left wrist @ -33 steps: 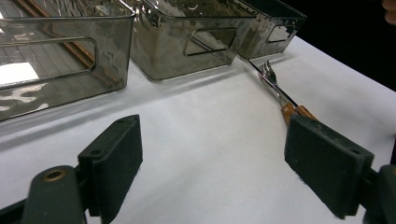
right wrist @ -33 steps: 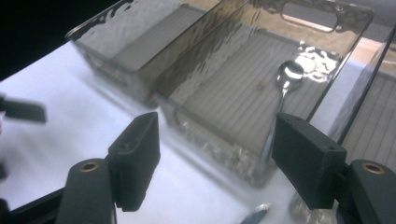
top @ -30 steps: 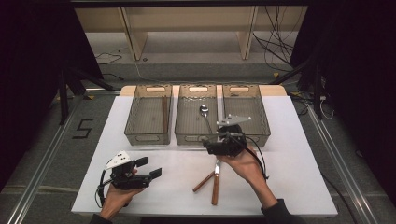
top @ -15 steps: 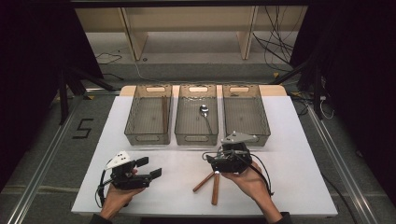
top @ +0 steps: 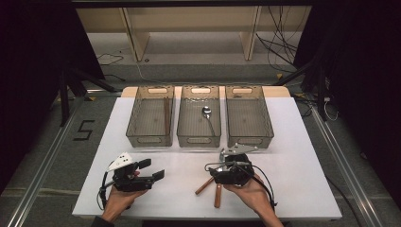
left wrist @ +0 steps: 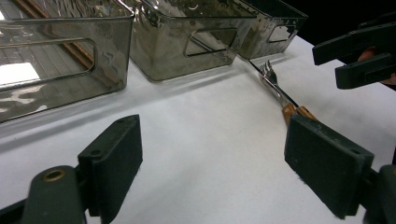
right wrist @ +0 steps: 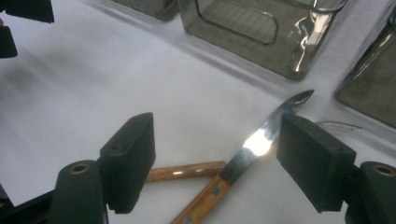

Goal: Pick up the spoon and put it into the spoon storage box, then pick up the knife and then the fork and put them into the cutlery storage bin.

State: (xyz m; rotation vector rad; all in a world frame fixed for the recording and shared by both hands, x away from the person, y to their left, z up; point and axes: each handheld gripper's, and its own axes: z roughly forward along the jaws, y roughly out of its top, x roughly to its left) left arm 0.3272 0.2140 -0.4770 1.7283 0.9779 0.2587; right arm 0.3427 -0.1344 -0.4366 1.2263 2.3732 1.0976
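Right tongs (right wrist: pixel 215 154): spread, lately widening, lowered from bins onto knife (right wrist: pixel 254 147); nothing gripped.
Left tongs (left wrist: pixel 210 163): released, idle.
Next: knife pickup.

The left gripper (top: pixel 152 169) sits in the person's left hand (top: pixel 119 198), low at the near edge, its jaws spread wide with nothing between them. The right gripper (top: pixel 213 171) rests in the right hand (top: pixel 248 191), well apart from the left one and level with it. Its jaws have just been opening and stand wide, gripping nothing.
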